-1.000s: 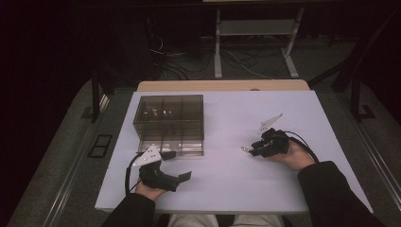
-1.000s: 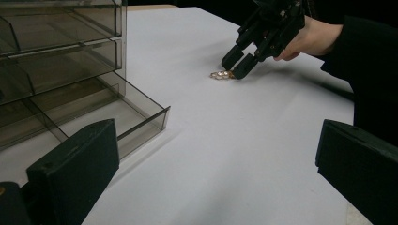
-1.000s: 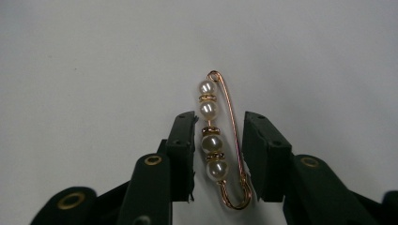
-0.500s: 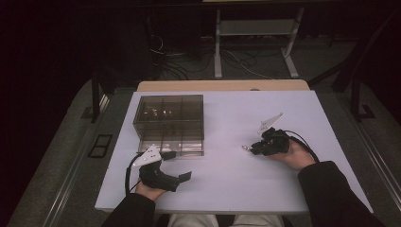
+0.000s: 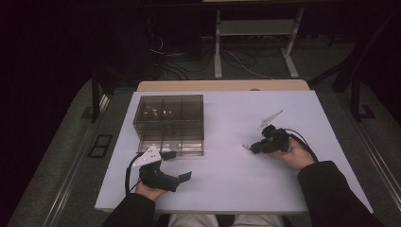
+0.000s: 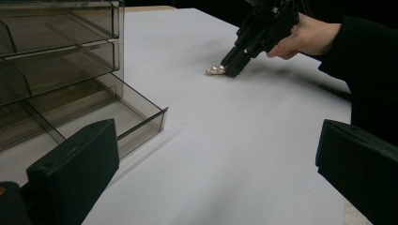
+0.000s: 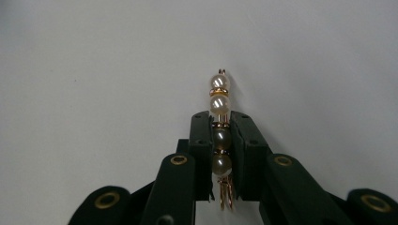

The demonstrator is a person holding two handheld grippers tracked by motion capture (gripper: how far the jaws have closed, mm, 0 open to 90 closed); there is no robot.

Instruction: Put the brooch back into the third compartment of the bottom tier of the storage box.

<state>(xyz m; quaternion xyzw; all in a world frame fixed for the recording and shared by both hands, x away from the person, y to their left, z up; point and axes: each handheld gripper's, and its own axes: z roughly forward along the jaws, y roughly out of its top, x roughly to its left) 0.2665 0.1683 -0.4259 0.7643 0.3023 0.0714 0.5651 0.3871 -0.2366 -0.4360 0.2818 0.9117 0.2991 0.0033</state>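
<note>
A gold hair clip with several white pearls (image 7: 219,96) lies on the white table, its tip poking out past the jaws. My right gripper (image 7: 220,117) is shut on the clip's middle; its jaws have just been closing on it. From above, the right gripper (image 5: 254,147) rests low at the table's right with the clip (image 5: 246,145) at its tip. The left gripper view shows the same grip (image 6: 233,63) and the clip (image 6: 215,70) touching the table. My left gripper (image 5: 178,165) stands open and holds nothing, near the front left beside the drawer box (image 5: 169,124).
The smoky clear drawer box (image 6: 56,70) has its bottom drawer (image 6: 141,117) pulled out toward the left gripper. White tabletop (image 5: 227,184) stretches between the two hands. Beyond the table's far edge are dark floor, cables and a metal stand (image 5: 255,28).
The right gripper's tips look drawn closer together around the clip. Both hands stay where they were, and the left gripper is unchanged.
</note>
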